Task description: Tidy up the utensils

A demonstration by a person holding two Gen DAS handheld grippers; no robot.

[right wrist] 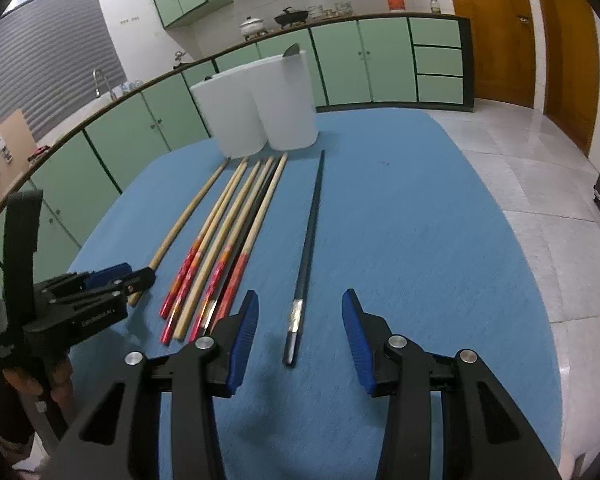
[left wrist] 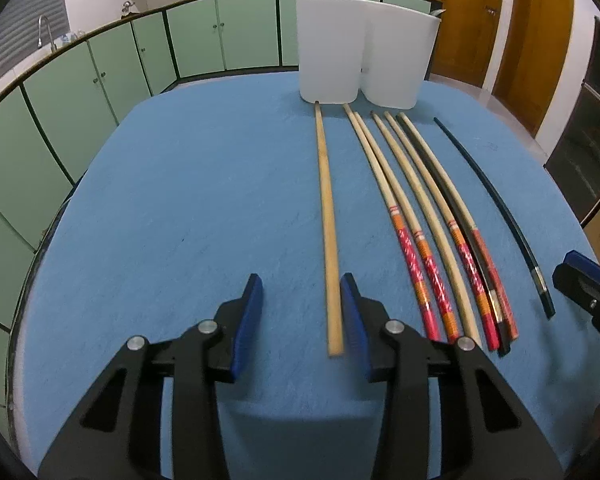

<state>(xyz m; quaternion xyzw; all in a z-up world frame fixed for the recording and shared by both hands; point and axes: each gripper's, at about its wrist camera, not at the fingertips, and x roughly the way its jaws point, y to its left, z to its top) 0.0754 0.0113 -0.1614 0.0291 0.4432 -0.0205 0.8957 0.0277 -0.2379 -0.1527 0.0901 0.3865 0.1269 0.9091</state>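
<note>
Several chopsticks lie lengthwise on the blue table mat (left wrist: 180, 200). A plain wooden chopstick (left wrist: 327, 220) lies apart on the left; its near end sits between the fingers of my open left gripper (left wrist: 302, 300), close to the right finger. A bundle of red-handled and plain chopsticks (left wrist: 440, 240) lies to its right. A single black chopstick (right wrist: 306, 256) lies furthest right; its near end sits between the fingers of my open right gripper (right wrist: 298, 316). Two white holders (left wrist: 364, 52) stand at the far end of the mat.
Green cabinets (left wrist: 100, 92) with a sink run behind the table on the left. A wooden door (left wrist: 500, 20) is at the right. The tiled floor (right wrist: 532, 184) lies past the table's right edge. The left gripper also shows in the right wrist view (right wrist: 112, 284).
</note>
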